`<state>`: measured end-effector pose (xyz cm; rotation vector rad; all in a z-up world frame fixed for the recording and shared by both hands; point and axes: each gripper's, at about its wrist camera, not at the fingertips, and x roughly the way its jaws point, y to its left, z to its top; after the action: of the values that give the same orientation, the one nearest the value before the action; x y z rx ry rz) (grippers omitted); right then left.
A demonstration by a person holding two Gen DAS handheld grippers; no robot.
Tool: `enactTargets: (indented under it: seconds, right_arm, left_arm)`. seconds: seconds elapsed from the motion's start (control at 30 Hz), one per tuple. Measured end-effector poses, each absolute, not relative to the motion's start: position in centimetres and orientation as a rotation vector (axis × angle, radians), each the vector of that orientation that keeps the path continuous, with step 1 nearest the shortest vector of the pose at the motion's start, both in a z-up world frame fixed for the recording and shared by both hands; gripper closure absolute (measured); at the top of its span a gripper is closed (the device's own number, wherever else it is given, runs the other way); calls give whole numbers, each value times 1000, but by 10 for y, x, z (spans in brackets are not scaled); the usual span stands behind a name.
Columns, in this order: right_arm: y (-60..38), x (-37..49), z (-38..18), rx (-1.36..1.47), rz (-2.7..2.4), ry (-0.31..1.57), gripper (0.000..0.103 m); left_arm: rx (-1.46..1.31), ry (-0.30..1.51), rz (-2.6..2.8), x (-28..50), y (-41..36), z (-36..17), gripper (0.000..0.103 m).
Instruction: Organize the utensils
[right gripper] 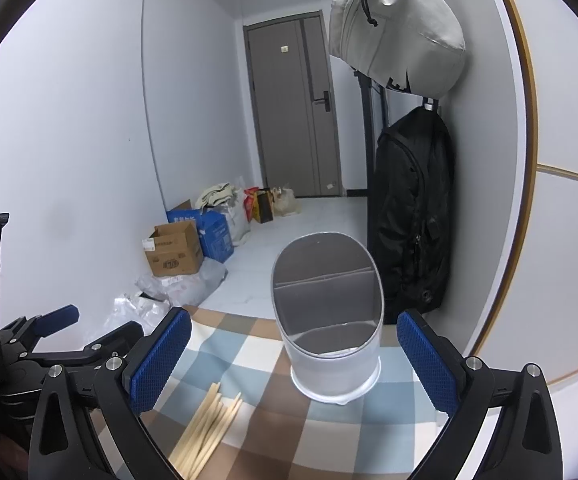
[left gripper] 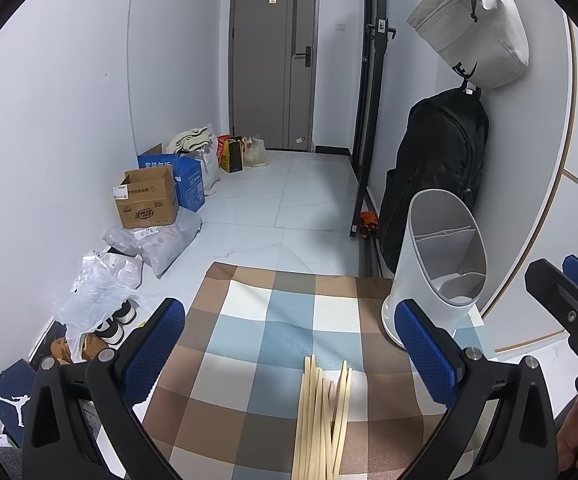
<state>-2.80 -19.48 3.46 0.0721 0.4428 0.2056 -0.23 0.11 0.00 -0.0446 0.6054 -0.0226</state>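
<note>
Nothing looks sorted yet, so the whole job is still waiting. The chopsticks [left gripper: 323, 420] are lying in one loose bundle on the checked cloth [left gripper: 249, 360] covering the worktop, near its front edge. The holder [right gripper: 329, 320] is standing upright at the far right of the cloth, just beyond them, and the compartments that show are looking empty.

The left gripper [left gripper: 289, 356] is hovering above the bundle with its jaws spread wide, gripping nothing. The right gripper [right gripper: 293, 364] is hanging before the holder, likewise wide apart and empty.

Counting: one holder, with a divider making at least two compartments; one bundle of chopsticks, roughly eight to ten sticks, overlapping too much for an exact count; two grippers.
</note>
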Motion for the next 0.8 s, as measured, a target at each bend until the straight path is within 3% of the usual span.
enactTargets:
  seconds: [0.8]
  right_arm:
    - [-195,-27,34,85,231,458,0]
  left_arm:
    - [-48,636,-39,1,1,-5,1]
